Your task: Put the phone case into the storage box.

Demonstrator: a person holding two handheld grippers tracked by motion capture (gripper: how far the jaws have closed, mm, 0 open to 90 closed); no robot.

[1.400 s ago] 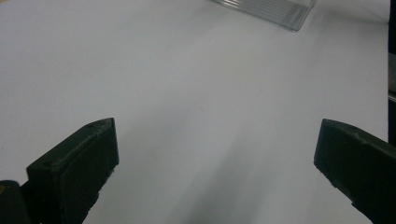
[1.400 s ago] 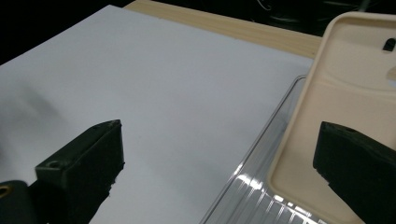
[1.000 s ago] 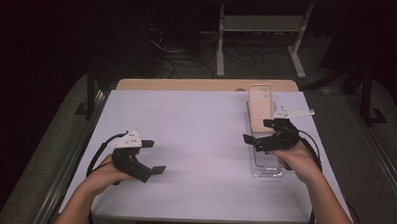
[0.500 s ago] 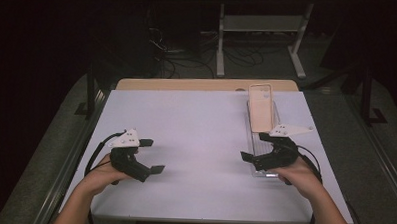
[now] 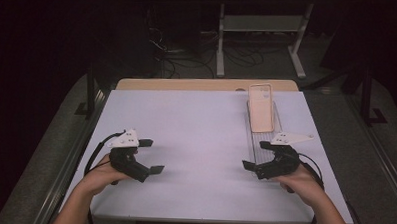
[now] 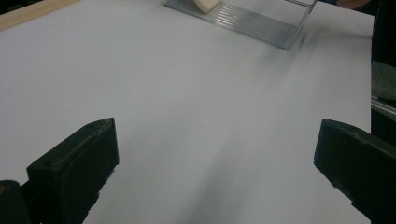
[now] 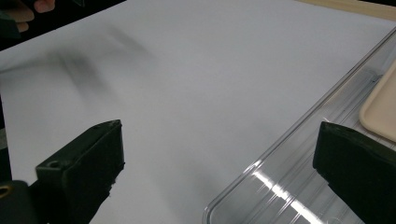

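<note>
Both grippers, left gripper (image 5: 152, 155) and right gripper (image 5: 254, 155), are spread wide. Slide right jaws slowly over the clear tray (image 5: 263, 144) edge.

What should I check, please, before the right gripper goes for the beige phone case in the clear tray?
1. Right gripper open: ok, jaws stand wide apart in the right gripper view.
2. Right gripper empty: ok, nothing between its jaws.
3. Phone case reachable: ok, it lies uncovered at the far end of the clear tray.
4. Path along the tray clear: ok, the near part of the tray holds nothing.
5. Left gripper out of the way: ok, open and empty, over the white table at the left.
6. Whether the case lies flat or leans on the tray wall: cannot tell.
</note>
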